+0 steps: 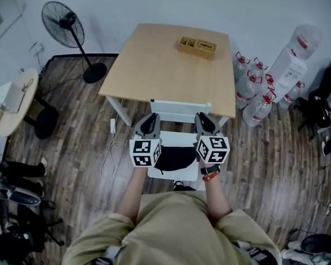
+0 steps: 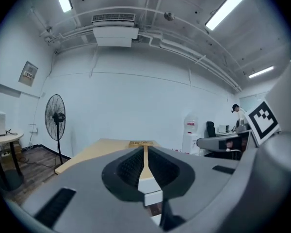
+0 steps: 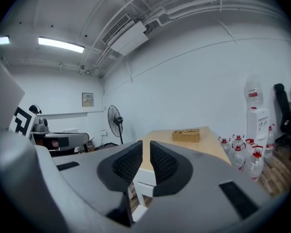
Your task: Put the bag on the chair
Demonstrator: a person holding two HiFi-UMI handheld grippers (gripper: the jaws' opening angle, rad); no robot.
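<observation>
The black bag lies on the seat of the white chair, which is pushed up to the wooden table. My left gripper hovers over the chair's left side and my right gripper over its right side, both above the bag and apart from it. In the left gripper view the left gripper has its pads drawn together to a thin slit with nothing between them. The right gripper shows the same narrow slit, also empty. Both point level across the table. Neither gripper view shows the bag.
A wicker basket sits at the table's far side. A standing fan is at the back left, a round side table at the left. Several water bottles and a dispenser stand right of the table.
</observation>
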